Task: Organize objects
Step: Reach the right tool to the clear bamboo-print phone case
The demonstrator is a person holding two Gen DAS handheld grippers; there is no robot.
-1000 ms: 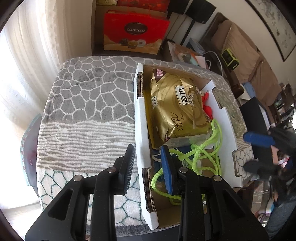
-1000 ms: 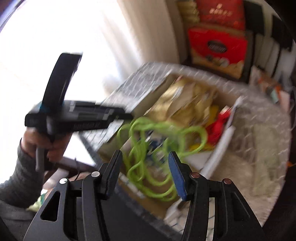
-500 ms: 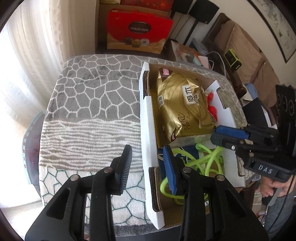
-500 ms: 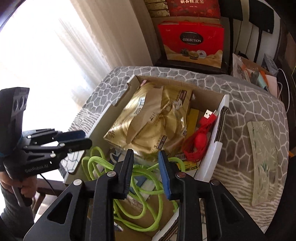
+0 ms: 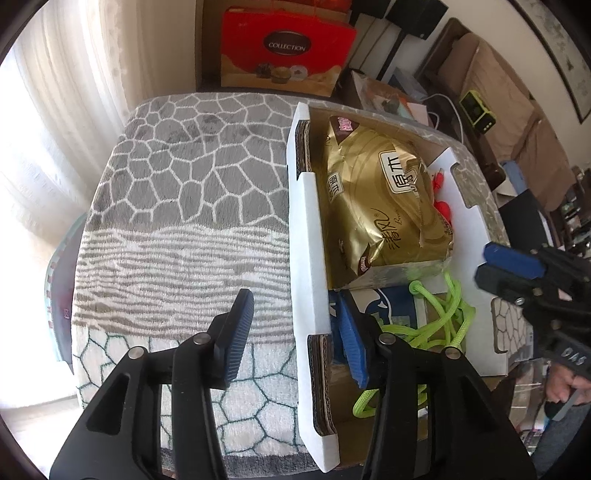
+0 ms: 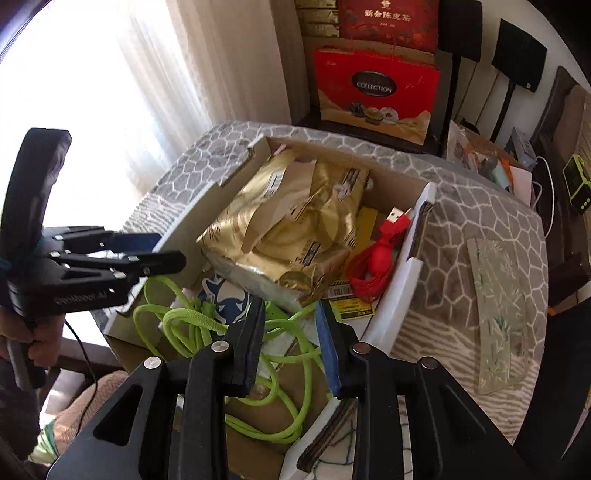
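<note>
Both tongs gape empty: left gripper (image 5: 295,328) straddles the box wall (image 5: 308,236), right gripper (image 6: 290,332) above green cord (image 6: 184,325). We judge cord light, floppy, tangle-prone; pinch its bunched loops.

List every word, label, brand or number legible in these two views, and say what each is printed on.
"COLLECTION": oval label on the red gift bag.
"新会陈皮茶": red tea box above that bag.
"DAS": body of the right hand-held gripper.
Gold tissue pack: large Chinese brand characters, too distorted to read reliably.
Lettering on the left hand-held gripper: blurred.
Yellow barcode label: too small.
</note>
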